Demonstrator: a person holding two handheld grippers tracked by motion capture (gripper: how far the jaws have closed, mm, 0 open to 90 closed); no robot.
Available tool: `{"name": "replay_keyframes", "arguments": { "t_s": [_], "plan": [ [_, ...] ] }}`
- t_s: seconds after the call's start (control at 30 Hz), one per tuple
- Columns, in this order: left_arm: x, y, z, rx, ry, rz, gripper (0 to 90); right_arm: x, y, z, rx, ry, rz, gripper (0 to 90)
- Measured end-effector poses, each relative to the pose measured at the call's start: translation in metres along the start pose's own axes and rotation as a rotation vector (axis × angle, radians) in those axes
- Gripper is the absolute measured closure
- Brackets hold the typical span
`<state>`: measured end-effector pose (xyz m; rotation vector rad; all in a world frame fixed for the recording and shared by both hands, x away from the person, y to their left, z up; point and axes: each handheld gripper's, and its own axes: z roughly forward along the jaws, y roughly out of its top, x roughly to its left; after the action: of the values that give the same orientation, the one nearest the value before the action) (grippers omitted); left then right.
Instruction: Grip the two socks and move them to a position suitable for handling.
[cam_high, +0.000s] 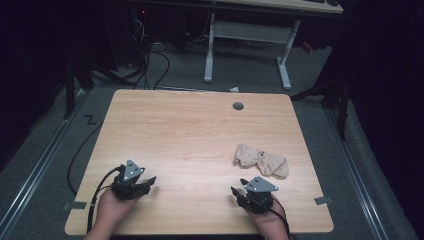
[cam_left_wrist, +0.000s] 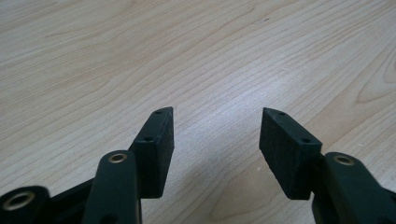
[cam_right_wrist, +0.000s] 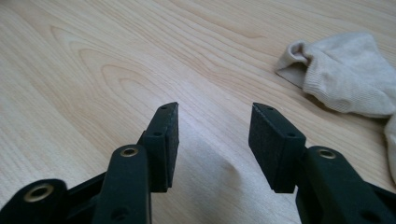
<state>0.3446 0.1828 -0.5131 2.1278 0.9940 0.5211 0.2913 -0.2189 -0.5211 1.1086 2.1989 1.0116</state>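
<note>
Both claws sit low at the near edge of the wooden surface (cam_high: 200, 135), nothing between their jaws. The left claw (cam_left_wrist: 217, 135) gapes wide, well away from the beige socks (cam_high: 262, 161). The right claw (cam_right_wrist: 214, 135), likewise released, rests near the socks, which lie crumpled just beyond it.

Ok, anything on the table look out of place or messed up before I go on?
Only the beige socks: they lie crumpled in a loose heap on the table, not flat or paired, just ahead of the right tool. Both tools are open and empty; the left tool rests over bare wood. Nothing looks spilled or damaged.
</note>
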Motion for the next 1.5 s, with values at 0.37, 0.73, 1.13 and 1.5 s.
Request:
{"name": "replay_keyframes", "arguments": {
  "t_s": [0.37,0.73,1.13,1.5],
  "plan": [
    [0.004,-0.004,-0.003,-0.003,0.005,-0.016,43.3,0.002,0.001,0.006,0.001,-0.005,-0.018,48.7],
    [0.003,-0.006,-0.005,0.008,0.008,-0.007,42.6,-0.001,0.001,0.007,-0.012,0.005,-0.01,46.7],
    [0.0,-0.003,-0.004,0.004,-0.007,-0.003,44.0,-0.005,0.002,0.003,-0.037,-0.027,-0.006,55.0],
    [-0.001,-0.005,-0.007,-0.015,0.009,-0.004,45.6,-0.033,0.017,-0.006,-0.073,-0.048,0.098,71.6]
  ]
}}
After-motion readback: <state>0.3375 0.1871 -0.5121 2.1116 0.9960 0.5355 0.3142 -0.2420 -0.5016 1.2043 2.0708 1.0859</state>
